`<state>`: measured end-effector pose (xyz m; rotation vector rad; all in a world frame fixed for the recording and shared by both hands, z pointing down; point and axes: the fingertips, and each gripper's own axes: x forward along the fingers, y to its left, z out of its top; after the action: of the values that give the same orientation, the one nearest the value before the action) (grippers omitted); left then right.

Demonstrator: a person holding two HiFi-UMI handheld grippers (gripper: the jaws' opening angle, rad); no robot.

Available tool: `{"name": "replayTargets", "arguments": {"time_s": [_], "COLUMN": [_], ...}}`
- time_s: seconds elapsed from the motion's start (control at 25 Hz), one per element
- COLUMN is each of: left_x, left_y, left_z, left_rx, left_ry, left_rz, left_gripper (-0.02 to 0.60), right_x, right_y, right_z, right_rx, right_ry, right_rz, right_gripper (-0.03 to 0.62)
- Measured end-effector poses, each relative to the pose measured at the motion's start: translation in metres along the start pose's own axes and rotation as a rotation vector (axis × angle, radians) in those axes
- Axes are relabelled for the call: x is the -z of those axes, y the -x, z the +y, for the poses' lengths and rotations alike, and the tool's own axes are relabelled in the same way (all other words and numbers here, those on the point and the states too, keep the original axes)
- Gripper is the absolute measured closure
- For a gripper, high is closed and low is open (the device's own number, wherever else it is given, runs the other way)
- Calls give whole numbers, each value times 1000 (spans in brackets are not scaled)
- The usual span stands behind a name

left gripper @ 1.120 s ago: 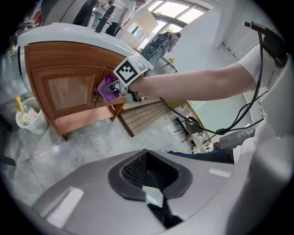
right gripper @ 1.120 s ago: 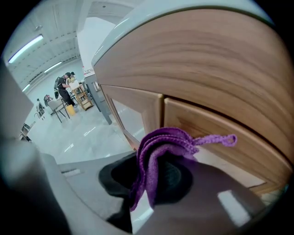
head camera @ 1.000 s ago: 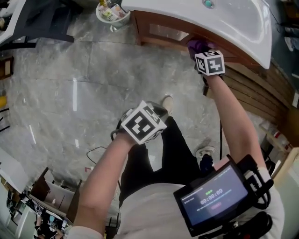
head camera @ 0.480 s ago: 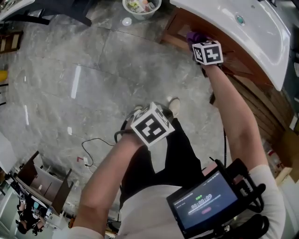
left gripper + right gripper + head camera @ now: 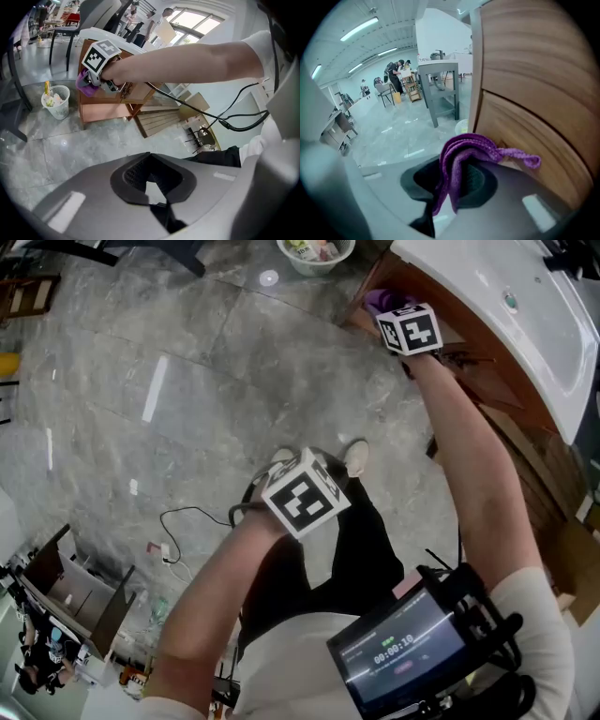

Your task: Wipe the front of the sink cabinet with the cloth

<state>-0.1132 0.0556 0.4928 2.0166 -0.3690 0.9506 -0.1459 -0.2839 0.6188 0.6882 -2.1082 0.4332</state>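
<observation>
Holds a bunched purple cloth in the closed right gripper, pressed to the wooden sink cabinet front just to its right. Has slid along the panel in the last second, reaching the end corner, with the wastebasket just ahead. Probably ends this pass; calls for a return stroke. Leaves the left gripper shut, empty, well behind.

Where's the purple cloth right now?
Upper right of the head view: the purple cloth is pinched in the right claw, against the sink cabinet front.
</observation>
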Motion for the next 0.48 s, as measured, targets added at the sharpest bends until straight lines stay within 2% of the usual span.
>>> {"name": "replayTargets", "arguments": {"time_s": [0.12, 0.24, 0.48], "left_x": [3, 4, -18], "left_y": [1, -1, -11], "left_z": [-1, -7, -30], "left_rx": [-1, 12, 45], "left_ry": [-8, -24, -96], "left_rz": [3, 16, 13], "left_gripper": [575, 575, 575], "right_x": [-9, -2, 58], "right_y": [2, 15, 69], "right_z": [14, 24, 14], "right_rx": [-27, -42, -23], "right_ry": [1, -24, -69], "right_rz": [-36, -62, -68], "right_gripper": [507, 507, 507]}}
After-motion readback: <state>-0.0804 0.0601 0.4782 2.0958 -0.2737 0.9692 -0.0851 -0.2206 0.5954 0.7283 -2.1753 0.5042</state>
